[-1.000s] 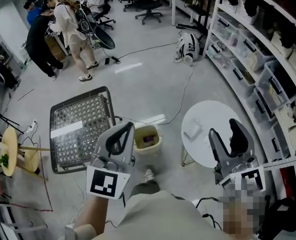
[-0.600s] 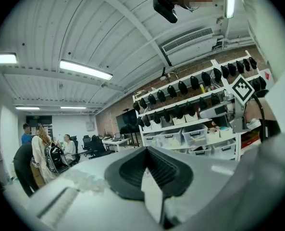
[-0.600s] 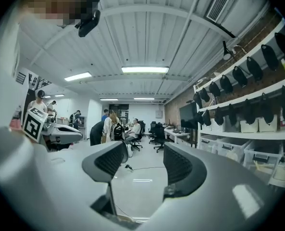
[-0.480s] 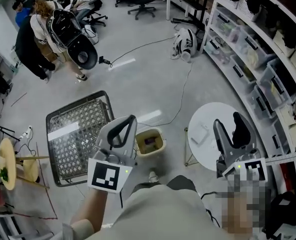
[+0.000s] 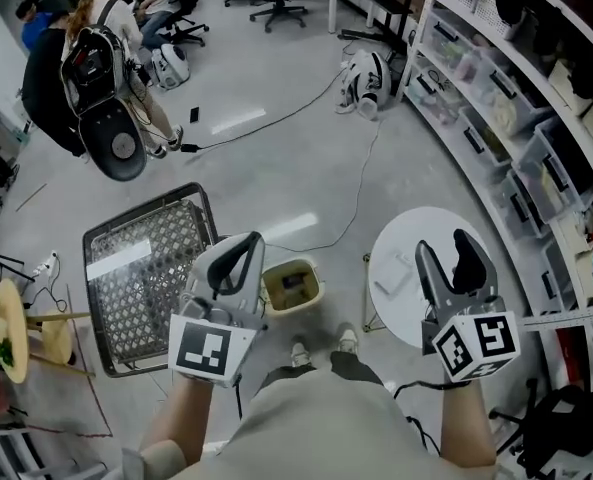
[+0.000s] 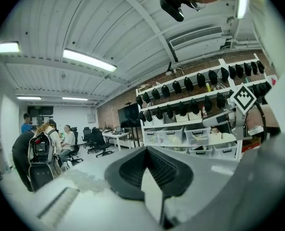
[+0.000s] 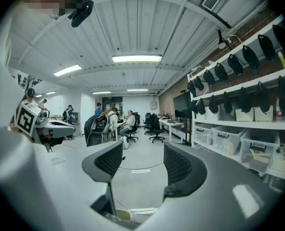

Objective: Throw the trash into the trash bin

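Right tongs point(image 7: 141, 159): jaws apart, nothing between them
Floor point(image 7: 147, 186): grey, seen through the tongs' gap, a cable point(image 7: 138, 167) lying across it
Trash bin point(image 7: 119, 215): cream rim, low under the tongs' gap
Shelf rack point(image 7: 238, 121): right of the tongs, holding clear boxes point(image 7: 224, 137)
People point(image 7: 111, 121): far beyond the tongs, near office chairs point(image 7: 156, 129)

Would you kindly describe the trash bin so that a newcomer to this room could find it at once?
Find the round white table on the grey floor beside the curved shelves. Between it and the wire-mesh cart stands the trash bin. It is the only small, open-topped, pale yellow container there, with dark contents.
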The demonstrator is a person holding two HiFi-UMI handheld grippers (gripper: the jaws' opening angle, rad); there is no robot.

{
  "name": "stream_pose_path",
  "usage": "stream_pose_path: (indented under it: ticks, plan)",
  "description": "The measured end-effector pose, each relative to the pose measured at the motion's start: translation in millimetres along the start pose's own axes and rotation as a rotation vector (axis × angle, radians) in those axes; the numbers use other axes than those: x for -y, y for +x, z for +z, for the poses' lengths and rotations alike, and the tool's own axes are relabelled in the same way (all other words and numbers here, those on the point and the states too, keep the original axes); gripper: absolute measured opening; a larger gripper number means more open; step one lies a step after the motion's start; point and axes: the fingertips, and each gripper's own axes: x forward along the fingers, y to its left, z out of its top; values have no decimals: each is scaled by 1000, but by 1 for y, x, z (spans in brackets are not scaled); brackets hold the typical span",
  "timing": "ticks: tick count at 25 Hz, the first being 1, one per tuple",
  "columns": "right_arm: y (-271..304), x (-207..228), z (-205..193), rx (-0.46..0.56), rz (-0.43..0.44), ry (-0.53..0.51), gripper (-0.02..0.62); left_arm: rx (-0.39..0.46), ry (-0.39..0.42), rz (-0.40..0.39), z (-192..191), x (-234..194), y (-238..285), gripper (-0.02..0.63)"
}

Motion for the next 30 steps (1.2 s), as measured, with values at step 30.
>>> stream_pose_path:
  ticks: [30]
  plan:
    - [85,130,-388,-688,-336,478,356,-405,-12,-227,-199,114,166,3]
